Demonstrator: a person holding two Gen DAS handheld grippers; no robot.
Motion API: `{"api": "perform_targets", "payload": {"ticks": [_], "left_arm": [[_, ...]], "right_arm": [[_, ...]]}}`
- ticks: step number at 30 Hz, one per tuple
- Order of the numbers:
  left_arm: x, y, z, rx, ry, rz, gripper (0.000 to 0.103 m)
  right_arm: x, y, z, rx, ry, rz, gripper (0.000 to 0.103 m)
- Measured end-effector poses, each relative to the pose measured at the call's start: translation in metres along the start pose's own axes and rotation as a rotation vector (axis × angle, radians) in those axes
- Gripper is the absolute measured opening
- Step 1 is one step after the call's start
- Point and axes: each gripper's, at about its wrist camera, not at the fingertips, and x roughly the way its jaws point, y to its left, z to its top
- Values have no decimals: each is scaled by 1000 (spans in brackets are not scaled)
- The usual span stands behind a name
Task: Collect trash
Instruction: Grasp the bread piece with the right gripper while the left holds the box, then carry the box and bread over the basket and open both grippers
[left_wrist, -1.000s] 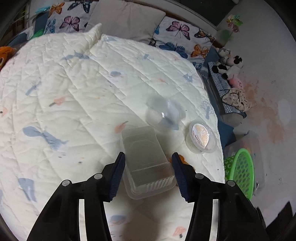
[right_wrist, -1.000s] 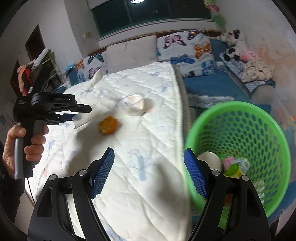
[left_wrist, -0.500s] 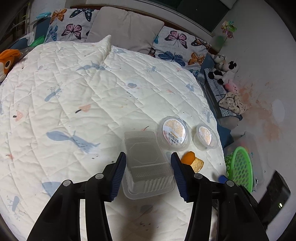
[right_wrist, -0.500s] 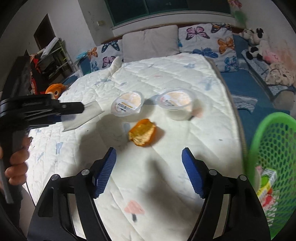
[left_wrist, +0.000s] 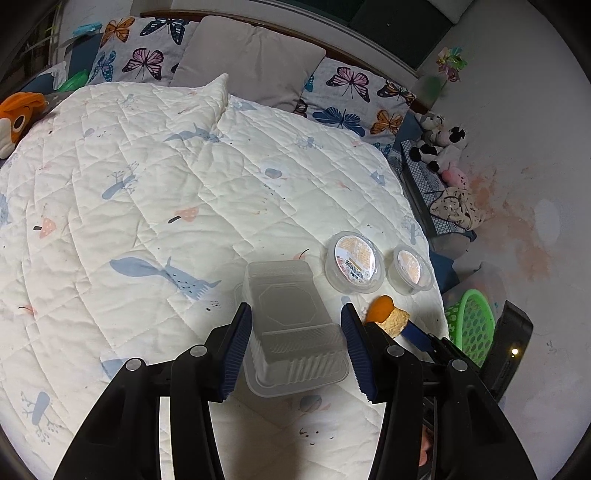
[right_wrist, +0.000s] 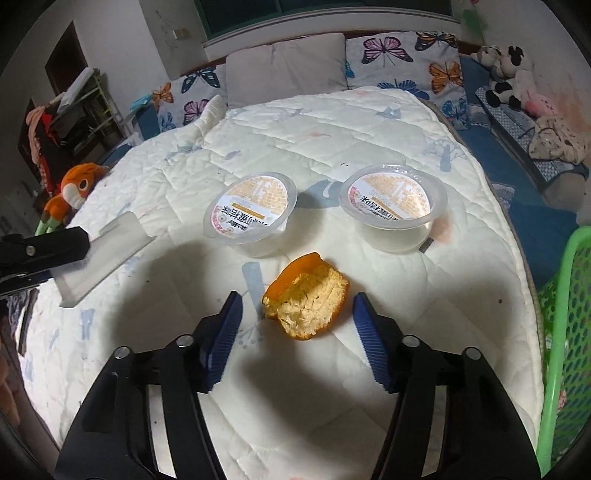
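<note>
A white quilt (right_wrist: 332, 147) covers the bed. On it lies an orange peel (right_wrist: 306, 299), near the quilt's 5 o'clock edge, with bare quilt around it. The right gripper (right_wrist: 297, 325) has come over from the green basket (right_wrist: 565, 314) and its jaws are closing on both sides of the peel, not touching it. Two sealed cups (right_wrist: 251, 212) (right_wrist: 393, 201) sit at 11 and 1 o'clock from the peel. The left gripper (left_wrist: 295, 347) still pinches a clear plastic box (left_wrist: 291, 325) above the quilt.

A bed (right_wrist: 369, 122) with white quilt filled the room; butterfly pillows (right_wrist: 402, 59) lay at 12 o'clock, stained wall (left_wrist: 524, 155) at 3 o'clock, dark window (right_wrist: 317, 11) above.
</note>
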Motion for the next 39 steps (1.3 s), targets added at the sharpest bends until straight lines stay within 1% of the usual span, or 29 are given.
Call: {"api": "perform_targets", "payload": {"ticks": [2,4,5,8,11,15,24,34,39], "left_arm": [[-1,0,0,-3,1,-1,49],[-1,0,0,-2,1,-3,49],[-1,0,0,0,1,-3,49],[-2,-1,-1,2,-1,-7,49],[-3,-6,-4,12,-3,-9,49],[-6,-16,-9,28,-4,-18,49],[-3,-48,-19,87,12,-47,49],[10,-100,-35,172,45,-88,49],[17,-128,-42,217,62,-105,49]], "right_arm": [[2,1,-1,-11,2,-24,51],[1,1,-3,-24,-1,-31,48],[0,1,-4,-32,-3,-34,44],[-6,-1,-7,-34,-10,-20,40],[-15,-6,-12,-25,-15,-10,38],[-29,-12,-19,0,-23,14,38],[-66,-25,-34,21,-54,22,38],[-104,-56,-52,53,-87,-9,38],[-124,-82,-63,87,-107,-39,38]]}}
